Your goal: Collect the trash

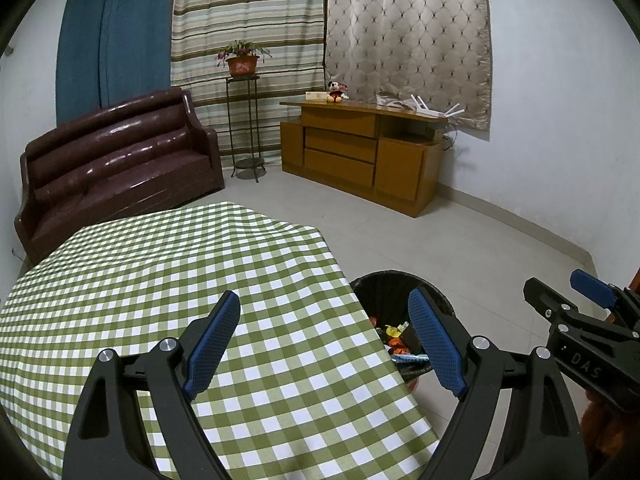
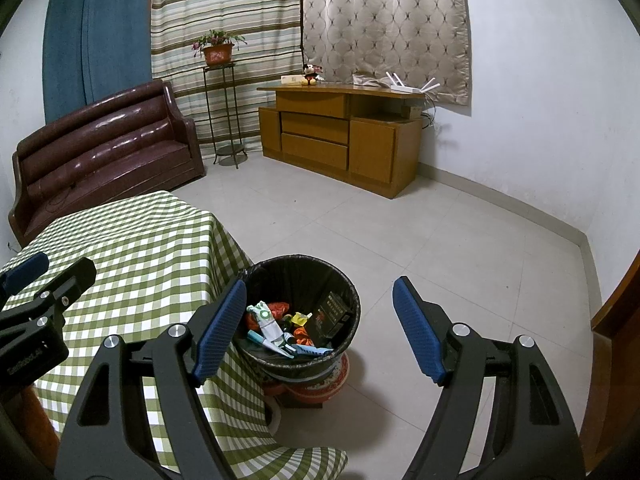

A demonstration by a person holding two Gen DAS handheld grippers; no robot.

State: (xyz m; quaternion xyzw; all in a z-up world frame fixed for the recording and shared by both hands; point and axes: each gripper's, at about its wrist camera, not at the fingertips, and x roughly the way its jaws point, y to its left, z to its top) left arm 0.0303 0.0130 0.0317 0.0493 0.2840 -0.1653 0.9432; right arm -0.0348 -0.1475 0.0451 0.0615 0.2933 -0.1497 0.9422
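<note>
A black-lined trash bin (image 2: 344,300) stands on the floor beside the table corner and holds several wrappers (image 2: 276,326) and a dark box (image 2: 332,314). The bin also shows in the left wrist view (image 1: 384,284), partly hidden behind the table edge. My left gripper (image 1: 324,344) is open and empty above the table's right edge. My right gripper (image 2: 316,328) is open and empty, hovering above the bin. Each gripper shows at the edge of the other's view: the right one (image 1: 568,300) and the left one (image 2: 48,272).
The table (image 1: 160,280) has a green and white checked cloth. A brown sofa (image 1: 116,168) stands behind it, a plant stand (image 1: 244,120) and a wooden cabinet (image 1: 360,152) along the far wall. Tiled floor (image 2: 460,248) lies to the right of the bin. A wooden edge (image 2: 616,320) is at far right.
</note>
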